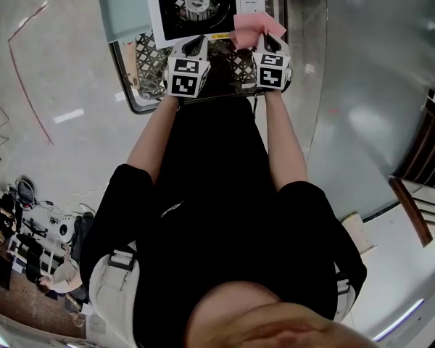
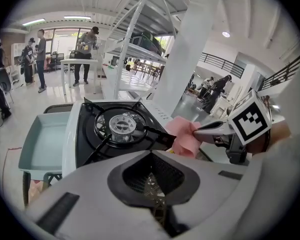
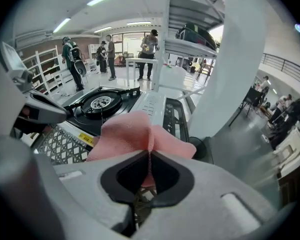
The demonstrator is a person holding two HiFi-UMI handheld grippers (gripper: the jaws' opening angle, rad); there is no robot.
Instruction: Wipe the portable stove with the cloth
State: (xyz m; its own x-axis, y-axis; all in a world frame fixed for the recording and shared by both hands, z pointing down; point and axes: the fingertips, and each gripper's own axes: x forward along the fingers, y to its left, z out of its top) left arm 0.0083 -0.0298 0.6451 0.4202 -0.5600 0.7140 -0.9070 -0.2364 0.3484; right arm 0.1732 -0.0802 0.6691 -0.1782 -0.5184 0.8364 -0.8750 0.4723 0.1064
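In an open hall, the portable stove (image 1: pixel 196 2) sits far back on the mesh worktop (image 1: pixel 146 67), and the fingers of my right gripper (image 3: pixel 149 153) clamp the pink cloth (image 3: pixel 124 134) by the stove's near right corner, ready to wipe, while my left gripper (image 2: pixel 151 153) waits with fingers together, empty.

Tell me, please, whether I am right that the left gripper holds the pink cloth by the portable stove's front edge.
Not quite: the right gripper holds the pink cloth by the portable stove's front edge, as the right gripper view shows; the left gripper is shut on nothing.
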